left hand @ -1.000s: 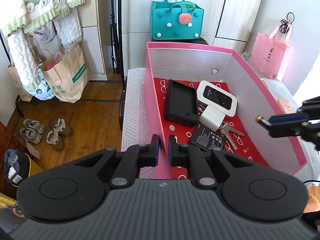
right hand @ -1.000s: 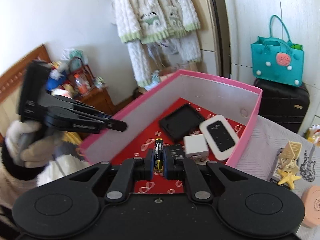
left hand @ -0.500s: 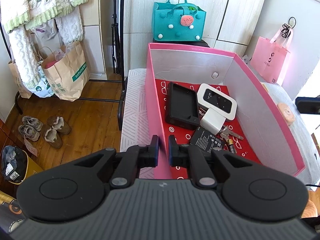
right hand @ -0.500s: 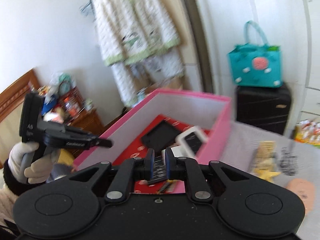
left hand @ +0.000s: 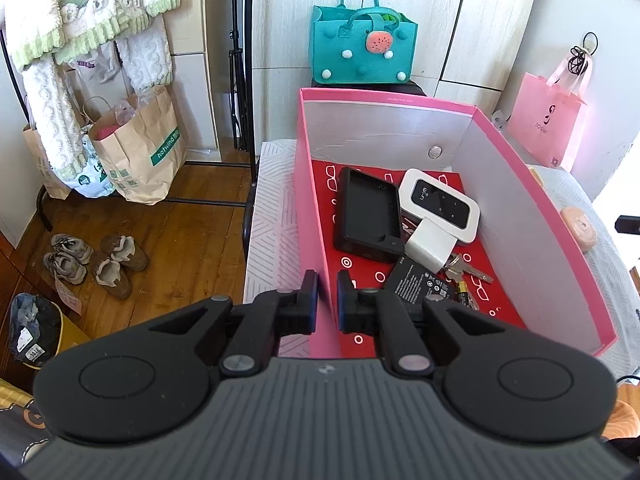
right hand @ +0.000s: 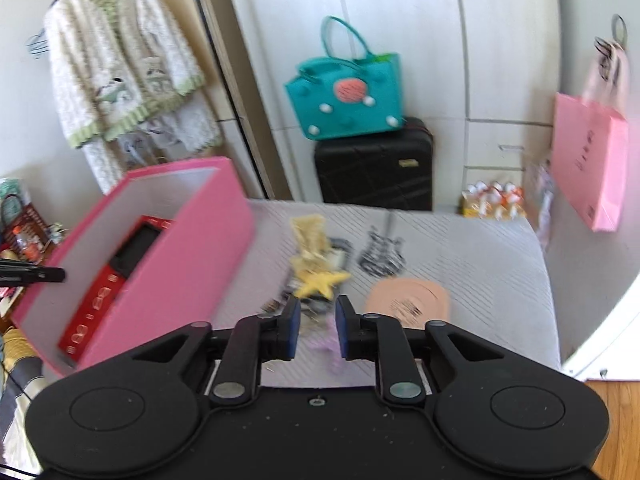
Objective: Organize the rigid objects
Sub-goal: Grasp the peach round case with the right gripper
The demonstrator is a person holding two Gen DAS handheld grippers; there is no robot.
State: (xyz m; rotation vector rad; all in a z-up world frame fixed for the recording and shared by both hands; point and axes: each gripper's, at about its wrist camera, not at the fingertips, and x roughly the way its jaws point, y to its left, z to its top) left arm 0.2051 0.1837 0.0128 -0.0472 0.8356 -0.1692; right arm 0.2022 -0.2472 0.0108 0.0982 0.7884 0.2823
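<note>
A battery is now seen lying on the red floor of the pink box, beside the keys and a flat battery pack, having been carried in a second earlier. The right gripper, since parted and empty, is swung toward the table items: a yellow star and a peach disc. The left gripper is held astride the box's near wall, narrowly parted; contact cannot be told. Another pickup is judged next.
</note>
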